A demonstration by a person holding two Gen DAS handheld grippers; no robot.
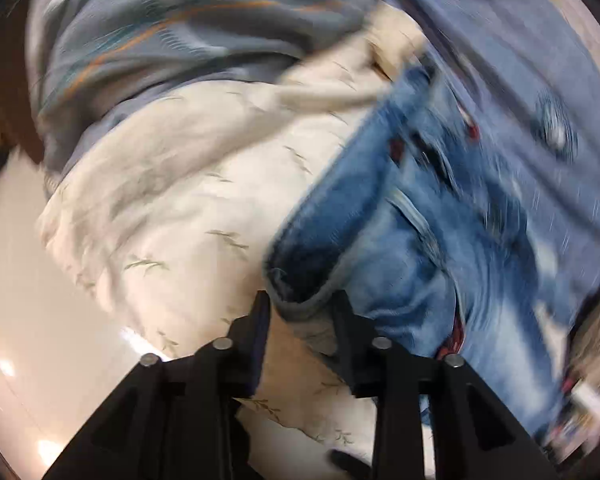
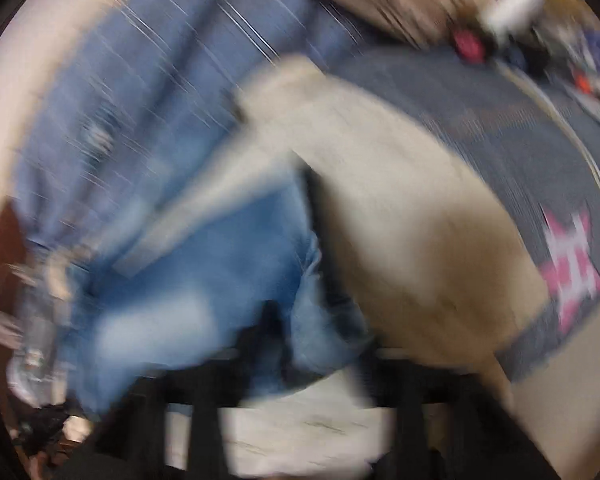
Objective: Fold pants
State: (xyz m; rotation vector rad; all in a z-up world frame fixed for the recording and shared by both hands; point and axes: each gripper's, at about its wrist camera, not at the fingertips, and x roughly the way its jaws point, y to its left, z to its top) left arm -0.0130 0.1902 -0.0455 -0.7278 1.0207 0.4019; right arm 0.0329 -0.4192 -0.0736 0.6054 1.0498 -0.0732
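Note:
Faded blue jeans [image 1: 420, 240] lie bunched on a cream sheet with a leaf print [image 1: 188, 208]. My left gripper [image 1: 303, 304] points down at them. Its black fingers stand apart, and a folded denim edge sits in the gap without being clearly squeezed. The right wrist view is badly blurred. In it the jeans [image 2: 204, 264] fill the lower left, and my right gripper [image 2: 324, 340] shows as dark fingers spread wide with a lump of denim between them.
A grey-blue patterned blanket [image 1: 160, 40] lies behind the cream sheet, and blue striped fabric [image 1: 540, 60] lies beyond the jeans. A grey blanket with a pink star [image 2: 568, 264] is at the right. Blurred clutter [image 2: 540, 20] sits far back. A glossy pale surface [image 1: 12, 280] shows at the left.

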